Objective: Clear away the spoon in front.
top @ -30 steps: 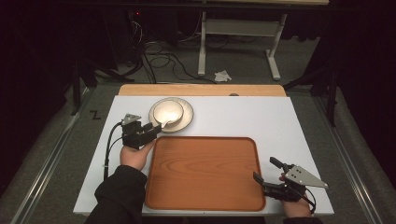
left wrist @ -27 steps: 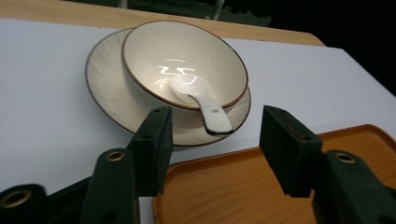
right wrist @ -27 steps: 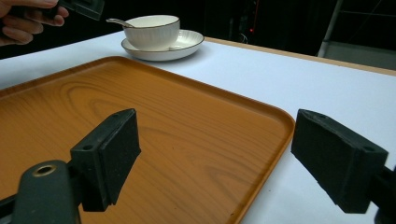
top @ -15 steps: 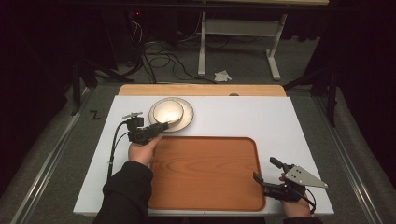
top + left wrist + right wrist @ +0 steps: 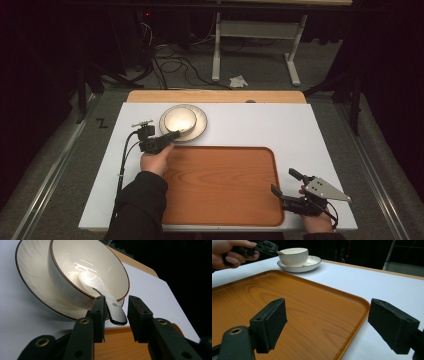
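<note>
high view: the left tool (image 5: 172, 135) reaches the near rim of a white bowl (image 5: 181, 120) on its plate (image 5: 199, 131), beyond the wooden tray (image 5: 220, 185) on the table (image 5: 300, 130). the right tool (image 5: 286, 186) rests at the tray's right corner.

left gripper view: jaws have just been narrowing around the white spoon (image 5: 110, 306) handle; one pad (image 5: 99, 312) touches, the other is apart.

right gripper view: right tool (image 5: 327, 326) wide over the tray edge.

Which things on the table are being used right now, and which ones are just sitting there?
In use:
- spoon, its handle between the left gripper jaws, which have just been closing
- bowl holding the spoon
- plate under the bowl

Just sitting:
- tray
- right gripper, open over the tray's corner
</note>
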